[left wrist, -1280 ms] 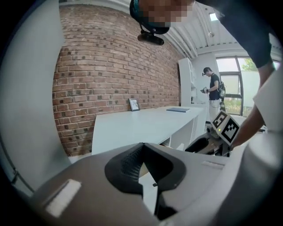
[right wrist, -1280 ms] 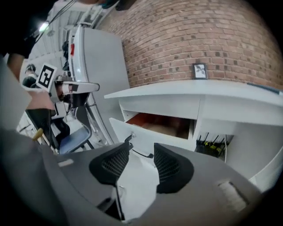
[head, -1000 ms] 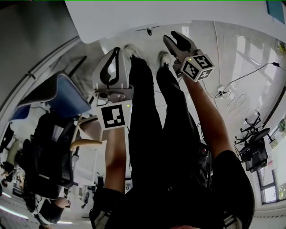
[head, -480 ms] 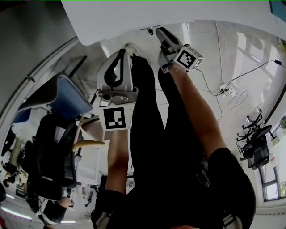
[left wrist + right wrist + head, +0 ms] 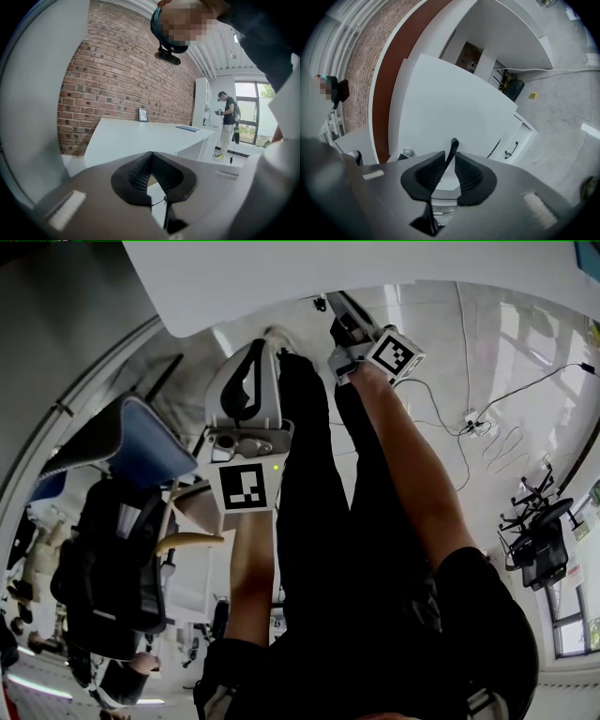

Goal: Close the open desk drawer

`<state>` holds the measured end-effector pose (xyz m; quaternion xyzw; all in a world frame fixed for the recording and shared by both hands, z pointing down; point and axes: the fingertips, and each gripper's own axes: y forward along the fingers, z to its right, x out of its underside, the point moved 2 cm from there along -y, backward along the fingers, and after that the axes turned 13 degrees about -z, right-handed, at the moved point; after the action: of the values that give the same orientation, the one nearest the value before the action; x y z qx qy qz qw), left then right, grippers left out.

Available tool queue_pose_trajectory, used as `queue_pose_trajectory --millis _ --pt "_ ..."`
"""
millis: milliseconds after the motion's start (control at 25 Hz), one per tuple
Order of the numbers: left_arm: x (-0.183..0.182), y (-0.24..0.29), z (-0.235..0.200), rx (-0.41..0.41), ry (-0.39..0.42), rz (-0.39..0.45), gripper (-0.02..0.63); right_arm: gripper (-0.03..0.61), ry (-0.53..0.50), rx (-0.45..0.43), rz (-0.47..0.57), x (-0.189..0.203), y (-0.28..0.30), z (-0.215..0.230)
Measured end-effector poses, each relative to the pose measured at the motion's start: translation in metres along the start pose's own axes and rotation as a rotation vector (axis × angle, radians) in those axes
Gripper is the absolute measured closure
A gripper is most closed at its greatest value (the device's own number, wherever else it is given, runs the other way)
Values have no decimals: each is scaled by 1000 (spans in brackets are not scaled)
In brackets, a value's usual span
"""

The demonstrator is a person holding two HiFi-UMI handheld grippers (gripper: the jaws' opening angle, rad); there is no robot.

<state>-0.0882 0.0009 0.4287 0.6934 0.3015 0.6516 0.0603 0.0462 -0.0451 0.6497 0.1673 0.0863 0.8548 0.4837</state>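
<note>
Standing at a white desk (image 5: 281,277), a person (image 5: 375,634) in dark trousers looks steeply down with a gripper in each hand. At the far end of the scene, just under the desk's near lip, the right gripper (image 5: 450,154) has a thin dark handle (image 5: 453,143) between its jaws; they have just been closing, and the pad tips look pressed on either side of it. That handle most likely belongs to the open drawer (image 5: 440,180), whose pale front shows only as a sliver behind the pads. The left gripper (image 5: 151,160) hangs nearer and to the left, jaws together on nothing, facing a brick wall (image 5: 117,79). The drawer will probably handle as a light board box on runners: stiff, sliding one way only, apt to bind if pushed off-centre and to bang if shoved. The handle looks rigid, narrow and smooth, so a pinch may slip; its middle is the place to hold, or the flat front beside it can be pushed. The head view hides the drawer behind the right arm (image 5: 422,474) and legs (image 5: 314,484), and the desk is cut off at the far edge. How far out the drawer stands, and where its front ends among the white panels, cannot be told.
</note>
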Motion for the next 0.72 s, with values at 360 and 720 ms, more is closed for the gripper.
queue_pose_trajectory --millis 360,720 --pt "-1 0 0 9 -6 1 597 529 90 -4 19 3 -3 1" --pt "-1 0 2 14 -13 5 597 531 56 -34 4 -2 -2 -7"
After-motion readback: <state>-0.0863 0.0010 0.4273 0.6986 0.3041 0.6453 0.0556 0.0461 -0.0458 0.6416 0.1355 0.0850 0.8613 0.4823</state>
